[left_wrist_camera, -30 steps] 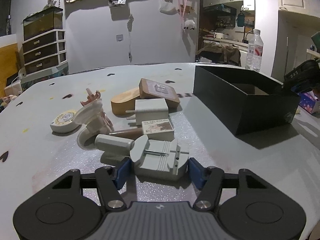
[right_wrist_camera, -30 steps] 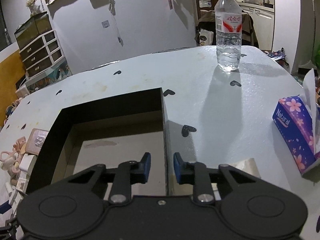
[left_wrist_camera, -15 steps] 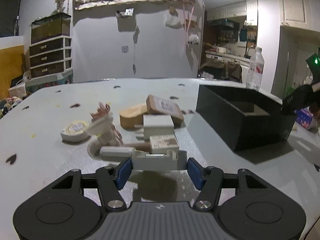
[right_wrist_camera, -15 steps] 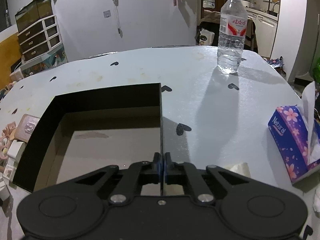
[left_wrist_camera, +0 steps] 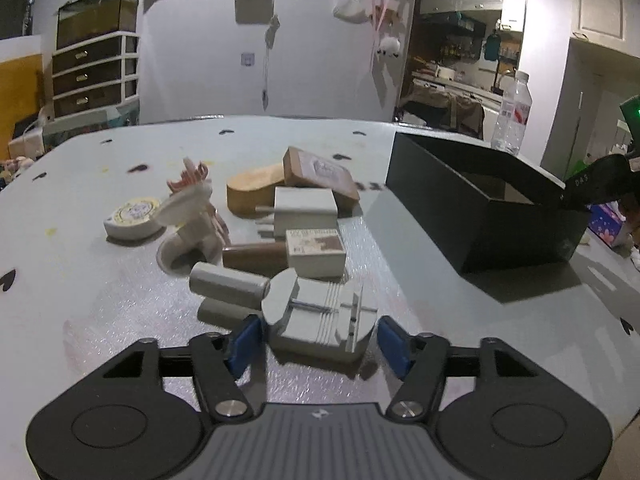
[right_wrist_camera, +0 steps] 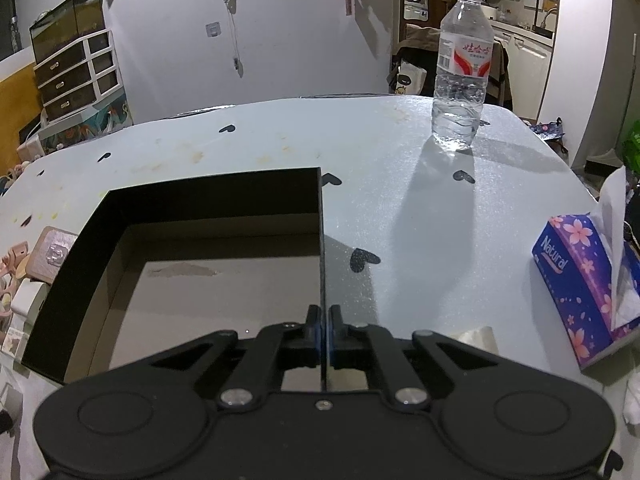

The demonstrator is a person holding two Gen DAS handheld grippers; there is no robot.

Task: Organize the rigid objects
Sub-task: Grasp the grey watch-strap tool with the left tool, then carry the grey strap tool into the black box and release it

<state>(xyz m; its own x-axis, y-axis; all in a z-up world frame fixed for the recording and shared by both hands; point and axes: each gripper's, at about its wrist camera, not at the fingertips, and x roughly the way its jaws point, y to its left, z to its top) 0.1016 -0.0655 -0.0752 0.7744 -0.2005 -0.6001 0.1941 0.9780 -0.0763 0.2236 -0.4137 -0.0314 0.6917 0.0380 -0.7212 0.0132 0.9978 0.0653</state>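
My left gripper [left_wrist_camera: 320,336] is open around a grey plastic tool block [left_wrist_camera: 320,320] lying on the table; its blue pads flank the block with small gaps. Behind it lie a grey cylinder [left_wrist_camera: 228,282], a small labelled box [left_wrist_camera: 316,250], a white plug adapter [left_wrist_camera: 304,212], a wooden piece [left_wrist_camera: 252,196], a brown box [left_wrist_camera: 320,174] and a round tin [left_wrist_camera: 134,216]. My right gripper [right_wrist_camera: 323,330] is shut on the right wall of the black box [right_wrist_camera: 321,240]. That black box [left_wrist_camera: 480,204] stands at the right in the left wrist view, with my right gripper [left_wrist_camera: 576,200] on its far corner.
A water bottle [right_wrist_camera: 460,76] stands far right on the table. A purple tissue box [right_wrist_camera: 588,280] sits at the right edge. A pink-and-white holder [left_wrist_camera: 192,208] lies left of the pile. Drawers [left_wrist_camera: 96,76] stand beyond the table.
My right gripper closed onto the black box's wall and has stayed there. The grey block tilted up between the left fingers half a second ago and now lies flat again.
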